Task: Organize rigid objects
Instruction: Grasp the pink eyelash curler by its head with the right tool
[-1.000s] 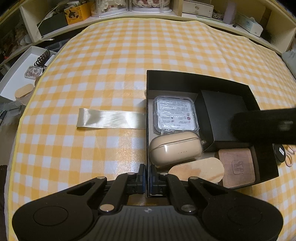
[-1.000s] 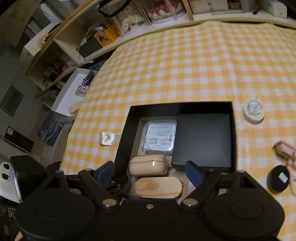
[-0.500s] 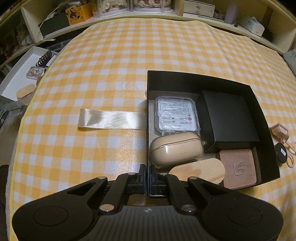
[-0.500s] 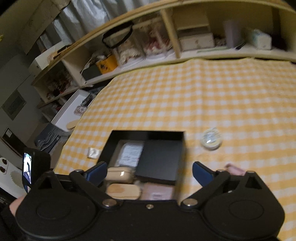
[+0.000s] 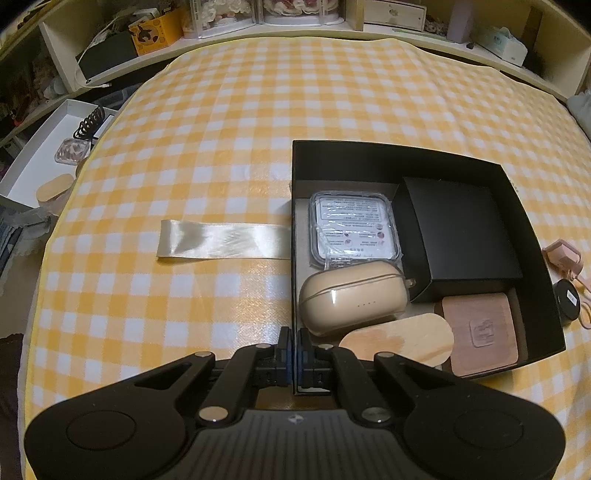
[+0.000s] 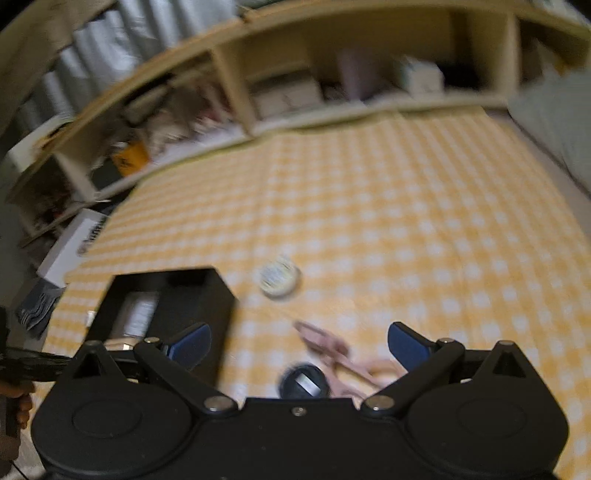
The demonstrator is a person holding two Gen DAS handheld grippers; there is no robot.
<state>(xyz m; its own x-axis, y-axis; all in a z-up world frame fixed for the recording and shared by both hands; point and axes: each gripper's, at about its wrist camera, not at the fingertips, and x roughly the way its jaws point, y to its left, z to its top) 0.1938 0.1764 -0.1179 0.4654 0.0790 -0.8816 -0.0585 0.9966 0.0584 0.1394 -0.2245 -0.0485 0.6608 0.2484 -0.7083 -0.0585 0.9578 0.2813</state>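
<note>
A black open box (image 5: 369,157) lies on the checked cloth. It holds a clear plastic case (image 5: 352,227), a beige earbud case (image 5: 352,297), a black inner box (image 5: 461,232), a wooden oval (image 5: 399,338) and a brown square coaster (image 5: 480,332). My left gripper (image 5: 294,338) is shut on the box's near left wall. My right gripper (image 6: 299,341) is open and empty, right of the box (image 6: 207,291). Below it lie a black round tin (image 6: 303,382) and pink scissors (image 6: 343,356). A white round tin (image 6: 279,282) sits further back.
A cream ribbon (image 5: 221,240) lies left of the box. The black tin (image 5: 567,301) and a pink object (image 5: 561,256) lie right of it. Shelves with clutter (image 5: 258,14) run along the far edge. A white tray (image 5: 44,162) sits off the left side.
The right gripper has swung right and away from the box, now over the black tin and scissors; its view is blurred. The left gripper has held still on the box wall.
</note>
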